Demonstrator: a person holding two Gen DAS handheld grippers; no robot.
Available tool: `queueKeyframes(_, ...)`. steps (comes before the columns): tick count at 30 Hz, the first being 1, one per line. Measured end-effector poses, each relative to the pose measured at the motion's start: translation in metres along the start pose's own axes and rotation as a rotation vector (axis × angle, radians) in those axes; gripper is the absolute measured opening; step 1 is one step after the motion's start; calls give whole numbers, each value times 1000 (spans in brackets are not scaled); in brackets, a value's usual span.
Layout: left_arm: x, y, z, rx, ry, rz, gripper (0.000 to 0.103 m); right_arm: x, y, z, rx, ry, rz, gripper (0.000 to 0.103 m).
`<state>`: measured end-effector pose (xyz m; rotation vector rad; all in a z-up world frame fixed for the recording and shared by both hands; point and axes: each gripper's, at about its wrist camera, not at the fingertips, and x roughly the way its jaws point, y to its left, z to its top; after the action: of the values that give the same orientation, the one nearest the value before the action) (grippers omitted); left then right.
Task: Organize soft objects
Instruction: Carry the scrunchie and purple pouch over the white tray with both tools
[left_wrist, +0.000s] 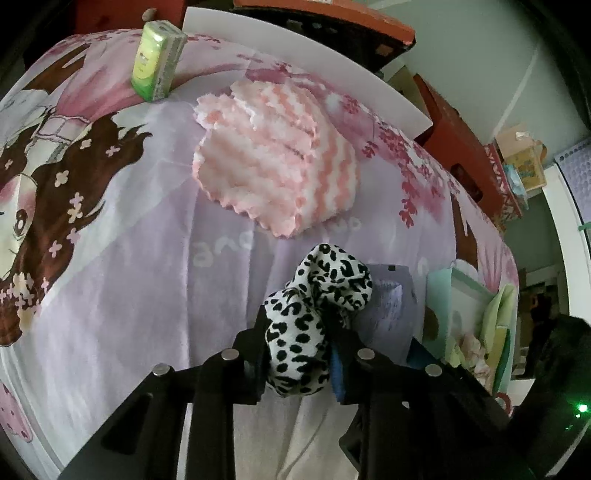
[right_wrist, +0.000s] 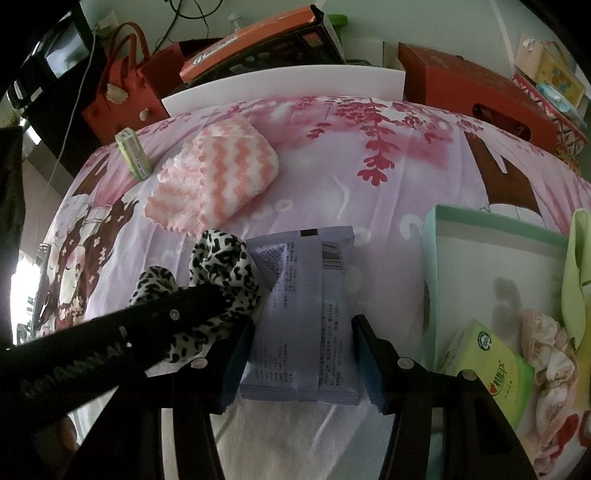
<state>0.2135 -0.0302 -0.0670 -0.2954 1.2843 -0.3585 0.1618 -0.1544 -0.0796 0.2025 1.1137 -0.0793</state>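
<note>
the left tongs (left_wrist: 299, 354) are clamped on the leopard scrunchie (left_wrist: 314, 306), the right tongs (right_wrist: 301, 362) stand apart around the purple packet (right_wrist: 303, 314), so next each should go rightward into the green box (right_wrist: 495, 236).

Items by count. One leopard-print scrunchie (left_wrist: 317, 314). One pink-and-white striped cloth (right_wrist: 214, 177), folded. One lilac flat packet (right_wrist: 303, 314). Two green tissue packs: one (right_wrist: 133, 154) beside the cloth, one (right_wrist: 495, 373) inside the box. One mint-green box (right_wrist: 491, 229). One pale pink scrunchie (right_wrist: 554, 362) in that box. Two tools: left (left_wrist: 299, 354) and right (right_wrist: 303, 358). One printed bedsheet (right_wrist: 369, 192).
</note>
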Motion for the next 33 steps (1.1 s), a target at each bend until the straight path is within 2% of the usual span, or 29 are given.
queueKeyframes(5, -9, 0, 0, 3, -38, 38, 27, -1, 0, 0, 4, 2, 5, 56)
queueKeyframes(8, -13, 2, 1, -9, -51, 35, 27, -3, 0, 0, 4, 7, 11, 55)
queueKeyframes(13, -37, -1, 2, 2, -126, 37, 27, -13, -2, 1, 35, -1, 74, 55)
queueKeyframes(17, -60, -7, 1, 20, -193, 29, 27, -35, -1, 3, 32, -50, 99, 55)
queueKeyframes(24, -82, -40, -3, 112, -280, 5, 27, -76, -21, 3, 61, -132, 87, 55)
queueKeyframes(33, -58, -104, -24, 284, -255, -39, 27, -107, -81, -1, 177, -183, 1, 55)
